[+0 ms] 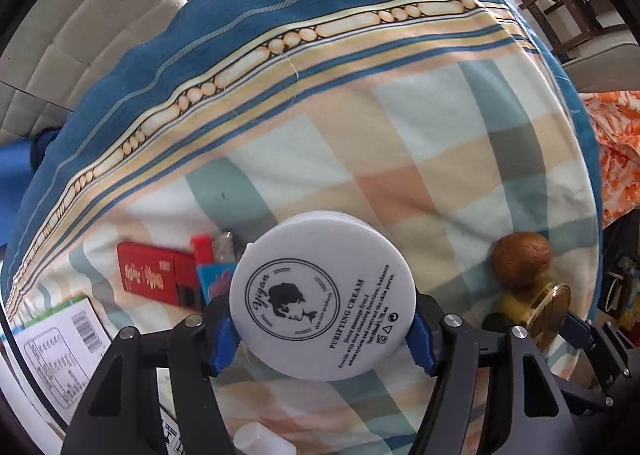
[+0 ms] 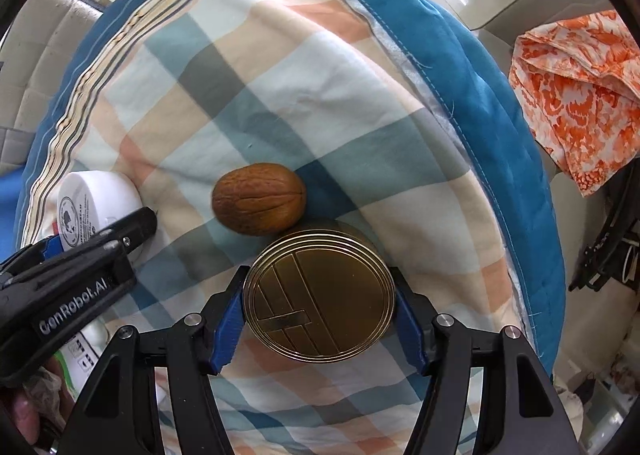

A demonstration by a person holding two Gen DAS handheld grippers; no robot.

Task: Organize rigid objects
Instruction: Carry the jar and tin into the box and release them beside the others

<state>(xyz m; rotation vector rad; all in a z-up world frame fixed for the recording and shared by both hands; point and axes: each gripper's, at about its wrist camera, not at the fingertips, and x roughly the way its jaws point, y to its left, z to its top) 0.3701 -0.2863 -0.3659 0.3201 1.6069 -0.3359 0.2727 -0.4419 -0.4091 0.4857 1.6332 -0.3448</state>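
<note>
A checked quilt in pale blue, peach and cream, edged with a deep blue border, covers the whole work surface and carries everything. On its middle, the right gripper has its blue-padded fingers closed against both sides of a round gold tin, whose flat lid faces the camera. Directly beyond the tin, touching or almost touching its far rim, lies a brown walnut, its long axis running left to right across the line of the fingers. Further toward the quilt's left edge, the left gripper clamps a white cream jar, printed base toward its camera and apparently lifted off the cloth. Past the jar, near that left edge, sit a red box and a white barcoded carton. The walnut lies nearer the right hand, so the tin probably cannot go straight forward without nudging it.
</note>
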